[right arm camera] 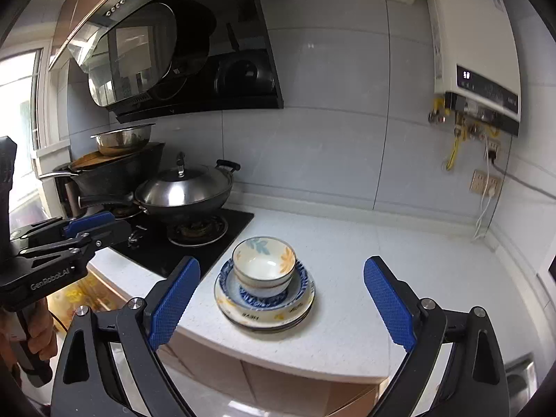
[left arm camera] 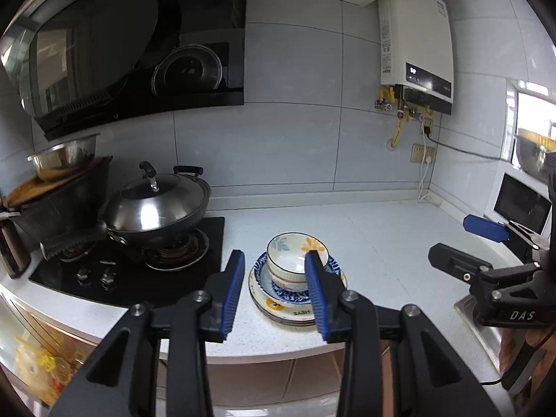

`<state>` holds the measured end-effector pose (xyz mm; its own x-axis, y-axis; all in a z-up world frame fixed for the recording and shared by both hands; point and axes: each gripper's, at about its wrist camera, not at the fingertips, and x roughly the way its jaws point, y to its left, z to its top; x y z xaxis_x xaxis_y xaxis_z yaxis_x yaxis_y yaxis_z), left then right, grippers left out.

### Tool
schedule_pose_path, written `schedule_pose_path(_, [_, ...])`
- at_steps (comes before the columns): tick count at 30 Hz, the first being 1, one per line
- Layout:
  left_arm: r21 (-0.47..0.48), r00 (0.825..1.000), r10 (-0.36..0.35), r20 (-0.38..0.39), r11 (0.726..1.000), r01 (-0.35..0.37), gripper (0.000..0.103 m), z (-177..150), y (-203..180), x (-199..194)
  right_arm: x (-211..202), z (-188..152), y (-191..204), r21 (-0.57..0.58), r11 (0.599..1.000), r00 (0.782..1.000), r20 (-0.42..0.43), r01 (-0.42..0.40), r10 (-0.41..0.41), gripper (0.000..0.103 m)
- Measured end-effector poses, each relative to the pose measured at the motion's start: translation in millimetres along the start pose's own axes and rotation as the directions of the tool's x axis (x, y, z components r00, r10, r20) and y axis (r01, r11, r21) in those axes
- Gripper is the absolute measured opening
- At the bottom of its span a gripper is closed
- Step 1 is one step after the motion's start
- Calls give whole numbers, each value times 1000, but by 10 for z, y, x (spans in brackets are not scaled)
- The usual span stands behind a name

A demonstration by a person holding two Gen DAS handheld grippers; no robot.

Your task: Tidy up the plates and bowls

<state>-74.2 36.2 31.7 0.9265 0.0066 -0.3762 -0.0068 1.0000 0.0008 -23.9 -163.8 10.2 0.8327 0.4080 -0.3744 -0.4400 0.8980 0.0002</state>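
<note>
A white bowl with blue and yellow flowers (left arm camera: 290, 247) (right arm camera: 264, 255) is nested in another bowl. Both stand upright in a blue-patterned dish (left arm camera: 295, 297) (right arm camera: 301, 279) on top of a few cream plates (left arm camera: 278, 307) (right arm camera: 264, 316). This stack rests on the white counter near its front edge. My left gripper (left arm camera: 275, 255) hangs in front of and above the stack, open, nothing between its blue pads. My right gripper (right arm camera: 282, 260) is open wide, also short of the stack and empty. Each gripper shows in the other's view: the right gripper (left arm camera: 462, 239) and the left gripper (right arm camera: 90, 229).
A black gas hob (left arm camera: 146, 271) lies left of the stack, carrying a lidded wok (left arm camera: 156, 205) and a dark pan topped with a steel bowl (left arm camera: 66, 156). A water heater (left arm camera: 417, 48) hangs on the tiled wall. A steel sink rim (left arm camera: 476, 319) is at the right.
</note>
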Motion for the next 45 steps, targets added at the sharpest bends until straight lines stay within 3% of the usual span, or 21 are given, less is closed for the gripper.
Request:
schedule_pose_path(4, [43, 1000, 21, 12, 999, -21, 44, 29, -1, -98, -69, -64, 55, 38, 999, 1000, -23, -12, 13, 93])
schedule_pose_path(9, [95, 999, 29, 44, 995, -33, 44, 11, 86, -181, -280, -134, 119, 101, 995, 1000, -22, 17, -14, 93])
schedule_pose_path(14, [106, 1000, -14, 19, 994, 12, 44, -97, 337, -222, -505, -264, 200, 156, 981, 992, -62, 116, -107, 93])
schedule_pose_path(18, [93, 998, -48, -44, 994, 52, 44, -230, 579, -183, -579, -453, 275, 182, 960, 972, -131, 215, -193, 93])
schedule_pose_path(24, [52, 998, -14, -68, 998, 17, 44, -424, 918, -186, -615, -603, 352, 219, 931, 952, -169, 290, -257, 93])
schedule_pose_path(34, [-17, 997, 26, -73, 999, -27, 44, -563, 1105, -265, -601, -598, 388, 182, 952, 964, -143, 246, -222, 93])
schedule_pose_path(45, [-50, 996, 38, -84, 998, -42, 44, -559, 952, -303, -530, -550, 191, 156, 969, 977, -123, 192, -174, 93])
